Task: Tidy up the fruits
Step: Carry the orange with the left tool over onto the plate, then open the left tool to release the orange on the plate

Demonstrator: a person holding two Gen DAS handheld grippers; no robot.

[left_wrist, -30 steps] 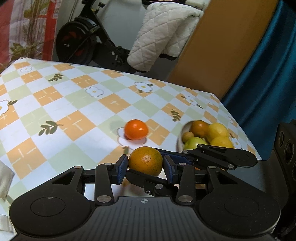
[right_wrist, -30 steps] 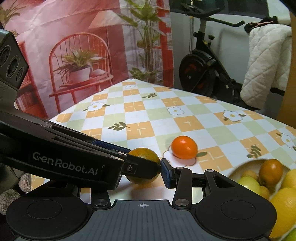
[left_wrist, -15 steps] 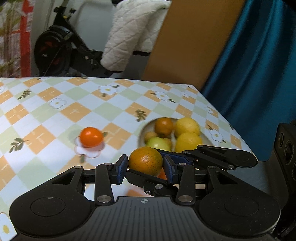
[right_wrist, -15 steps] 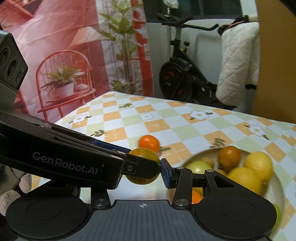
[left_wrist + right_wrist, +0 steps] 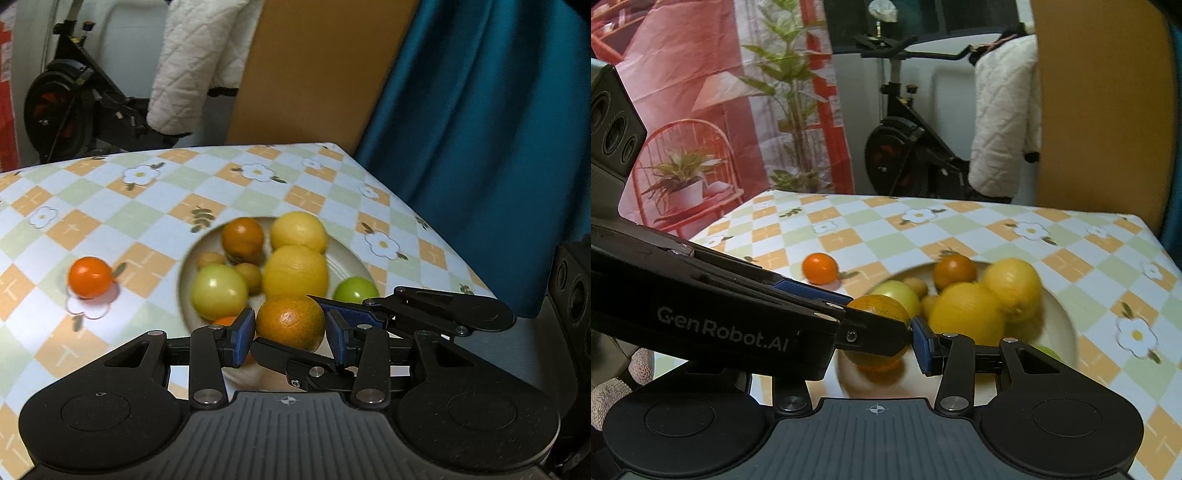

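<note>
An orange [image 5: 290,324] is held between both grippers at once, above the near rim of a white plate [image 5: 347,254]. My left gripper [image 5: 290,334] is shut on it with its blue pads on either side. My right gripper [image 5: 882,338] is also shut on the orange [image 5: 878,310]; its left finger is hidden behind the left gripper's arm. The plate [image 5: 1060,314] holds yellow lemons [image 5: 295,271], green fruits [image 5: 219,292] and a darker orange [image 5: 242,235]. A small bright orange [image 5: 89,277] lies on the tablecloth left of the plate; it also shows in the right wrist view [image 5: 820,268].
The table has a checked flower cloth [image 5: 140,206]; its right edge [image 5: 424,218] borders a teal curtain [image 5: 491,122]. An exercise bike [image 5: 908,147] with a white quilt [image 5: 1001,122] and a brown board [image 5: 317,70] stand beyond the far edge.
Both grippers have carried the orange to the right, from beside the small bright orange to over the plate's near rim. The grip has not changed.
</note>
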